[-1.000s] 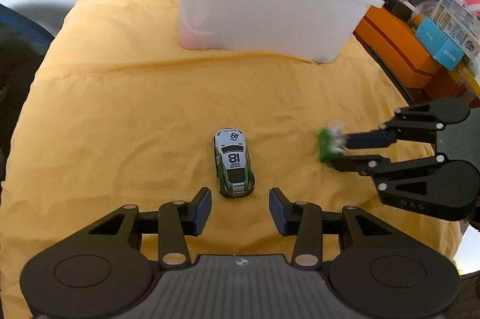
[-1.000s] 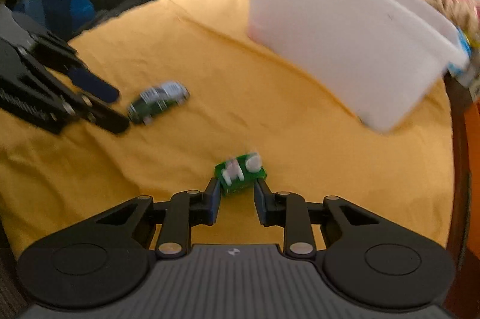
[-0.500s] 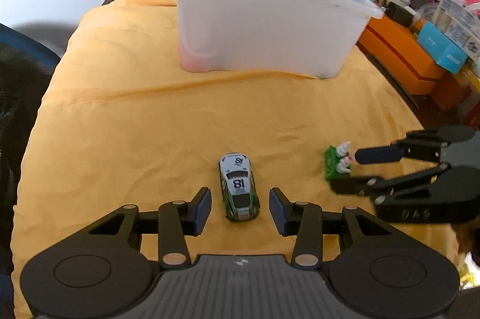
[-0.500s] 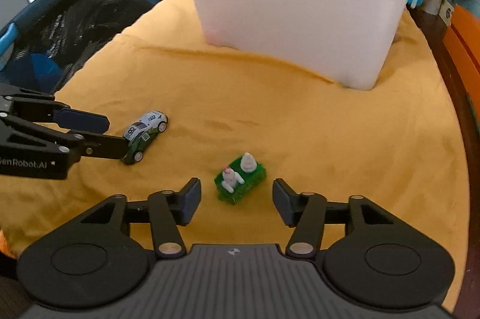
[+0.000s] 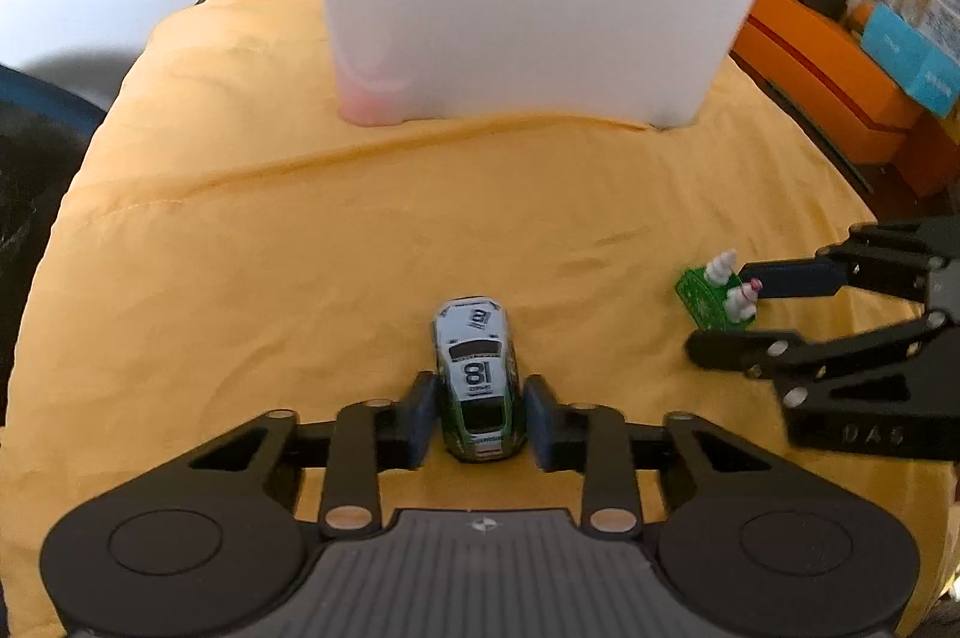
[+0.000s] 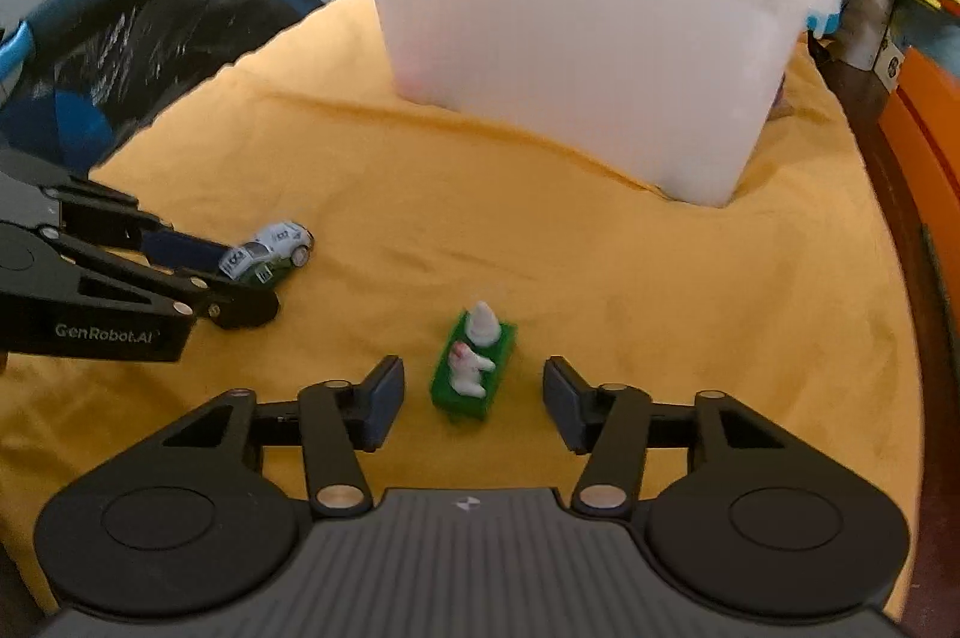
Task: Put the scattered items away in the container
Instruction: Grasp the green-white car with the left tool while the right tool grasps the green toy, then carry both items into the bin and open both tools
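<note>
Left hand-held gripper (image 5: 478, 422) around toy car (image 5: 477, 377)

Car (image 5: 477, 377) left of block (image 5: 714, 293)

A yellow-orange cloth (image 5: 300, 242) with soft creases covers the bench. On it stand a white plastic container (image 5: 528, 20) at the far side, a toy car (image 5: 477, 374) marked 18 at the near middle, and a small green block (image 6: 474, 368) carrying white figures, well apart from the car.
</note>
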Demonstrator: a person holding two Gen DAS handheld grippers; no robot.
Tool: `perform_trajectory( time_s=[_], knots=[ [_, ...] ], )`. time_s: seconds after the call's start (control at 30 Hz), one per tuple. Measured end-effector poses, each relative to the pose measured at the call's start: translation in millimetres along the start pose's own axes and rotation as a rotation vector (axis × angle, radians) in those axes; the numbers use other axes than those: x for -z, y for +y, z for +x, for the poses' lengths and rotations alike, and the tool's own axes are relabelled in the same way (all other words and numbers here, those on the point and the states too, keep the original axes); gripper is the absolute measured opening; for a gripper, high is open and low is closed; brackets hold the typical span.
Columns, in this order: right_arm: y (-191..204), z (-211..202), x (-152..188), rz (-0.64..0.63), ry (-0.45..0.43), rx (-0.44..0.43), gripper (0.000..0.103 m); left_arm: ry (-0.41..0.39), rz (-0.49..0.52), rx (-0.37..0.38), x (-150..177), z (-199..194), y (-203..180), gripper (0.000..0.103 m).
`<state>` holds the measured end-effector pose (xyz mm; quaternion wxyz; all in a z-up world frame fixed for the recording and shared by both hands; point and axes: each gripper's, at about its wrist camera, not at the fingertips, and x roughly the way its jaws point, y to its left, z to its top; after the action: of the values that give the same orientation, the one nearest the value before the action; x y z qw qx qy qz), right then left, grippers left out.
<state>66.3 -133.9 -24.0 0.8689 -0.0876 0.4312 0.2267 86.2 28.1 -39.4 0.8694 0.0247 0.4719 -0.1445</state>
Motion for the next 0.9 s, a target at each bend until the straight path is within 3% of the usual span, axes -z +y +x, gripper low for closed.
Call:
perform_trajectory(
  time_s=[0.03,0.07,0.1,0.17,0.27,0.43,0.57,0.7,0.83,0.87,0.9],
  knots=[
    [2,3,1,-0.015,0.003,0.003,0.054,-0.001,-0.018,0.011,-1,0,2,0.033],
    [4,1,1,-0.043,-0.009,0.005,0.033,0.002,-0.026,0.025,-2,0,4,0.033],
    [5,-1,-1,-0.071,-0.006,-0.001,0.023,0.006,-0.030,0.040,-4,-1,5,0.033],
    [0,-7,-9,-0.079,0.000,-0.010,0.023,0.002,-0.038,0.068,-12,-8,6,0.033],
    [-12,-27,-27,-0.074,-0.040,-0.021,0.023,-0.077,0.006,0.080,-40,-36,-1,0.033],
    [-34,-76,-84,-0.081,-0.210,0.015,0.023,-0.254,0.072,0.075,-109,-81,-12,0.033],
    [-56,-84,-128,-0.070,-0.310,0.072,0.024,-0.333,0.105,0.022,-166,-78,-17,0.033],
    [-80,-57,-161,-0.047,-0.296,0.126,0.024,-0.304,0.102,-0.035,-204,-36,-18,0.033],
    [-94,-16,-171,-0.008,-0.222,0.153,0.025,-0.214,0.100,-0.045,-212,5,-16,0.034],
    [-97,-8,-169,0.003,-0.195,0.161,0.031,-0.195,0.102,-0.041,-213,11,-17,0.034],
    [-99,-6,-167,0.009,-0.172,0.163,0.045,-0.178,0.107,-0.047,-212,15,-17,0.035]
  ],
)
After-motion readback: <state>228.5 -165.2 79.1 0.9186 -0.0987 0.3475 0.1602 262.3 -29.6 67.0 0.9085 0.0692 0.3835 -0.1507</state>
